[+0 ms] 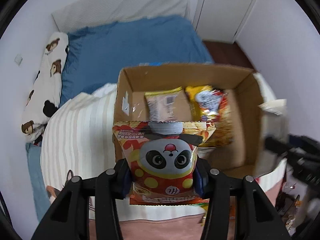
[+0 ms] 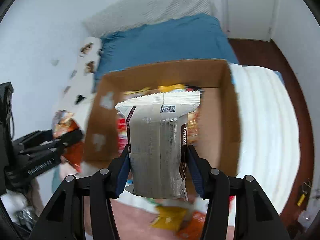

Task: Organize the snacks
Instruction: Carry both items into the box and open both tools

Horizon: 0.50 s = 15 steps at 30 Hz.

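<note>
My left gripper (image 1: 163, 177) is shut on a red and orange snack bag with a panda face (image 1: 166, 160), held up above the near wall of an open cardboard box (image 1: 250, 120). Inside the box lie a beige snack pack (image 1: 164, 106) and a yellow and red snack bag (image 1: 214, 110). My right gripper (image 2: 158, 172) is shut on a silver-grey snack packet with a brown side band (image 2: 160, 140), hanging over the same cardboard box (image 2: 230, 110). The left gripper (image 2: 66, 140) shows at the left of the right wrist view, with its orange bag (image 2: 74, 156).
The box rests on a bed with a white striped quilt (image 1: 76, 136), a blue sheet (image 1: 124, 46) and a bear-print pillow (image 1: 48, 76). Loose yellow and orange snack bags (image 2: 174, 218) lie on pink bedding below the right gripper. A white door (image 1: 226, 6) and dark wooden floor (image 2: 280, 60) lie beyond.
</note>
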Motion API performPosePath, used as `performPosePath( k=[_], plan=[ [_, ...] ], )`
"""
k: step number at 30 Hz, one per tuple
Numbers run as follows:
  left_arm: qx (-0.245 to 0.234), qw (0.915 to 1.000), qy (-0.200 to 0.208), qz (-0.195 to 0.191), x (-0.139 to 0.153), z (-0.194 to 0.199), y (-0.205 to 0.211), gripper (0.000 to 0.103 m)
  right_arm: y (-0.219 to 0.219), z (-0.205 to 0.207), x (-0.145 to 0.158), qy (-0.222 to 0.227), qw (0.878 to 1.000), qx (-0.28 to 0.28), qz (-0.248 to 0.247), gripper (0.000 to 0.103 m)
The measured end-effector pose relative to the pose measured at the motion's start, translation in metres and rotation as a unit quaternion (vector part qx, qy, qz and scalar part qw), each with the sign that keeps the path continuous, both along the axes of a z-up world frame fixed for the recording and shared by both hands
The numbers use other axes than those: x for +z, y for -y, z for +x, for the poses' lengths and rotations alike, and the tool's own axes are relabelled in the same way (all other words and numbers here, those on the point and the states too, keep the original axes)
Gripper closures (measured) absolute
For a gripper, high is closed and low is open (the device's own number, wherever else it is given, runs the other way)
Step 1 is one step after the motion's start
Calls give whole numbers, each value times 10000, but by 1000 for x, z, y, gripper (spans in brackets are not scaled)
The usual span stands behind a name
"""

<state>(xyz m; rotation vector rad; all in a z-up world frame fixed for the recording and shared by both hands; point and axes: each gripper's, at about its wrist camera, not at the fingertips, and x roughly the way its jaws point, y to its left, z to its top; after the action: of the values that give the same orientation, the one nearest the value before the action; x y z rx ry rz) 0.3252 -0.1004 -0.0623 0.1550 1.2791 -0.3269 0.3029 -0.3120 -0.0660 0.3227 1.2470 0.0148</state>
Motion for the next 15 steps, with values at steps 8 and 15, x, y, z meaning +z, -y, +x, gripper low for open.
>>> performPosePath(
  k=[8, 15],
  plan=[
    [177, 9958, -816, 381, -76, 33, -4, 56, 24, 25, -77, -904, 9955, -153, -256, 46],
    [284, 9905, -1310, 310, -108, 32, -6, 22, 22, 28, -106, -1385, 9899, -192, -245, 13]
  ],
)
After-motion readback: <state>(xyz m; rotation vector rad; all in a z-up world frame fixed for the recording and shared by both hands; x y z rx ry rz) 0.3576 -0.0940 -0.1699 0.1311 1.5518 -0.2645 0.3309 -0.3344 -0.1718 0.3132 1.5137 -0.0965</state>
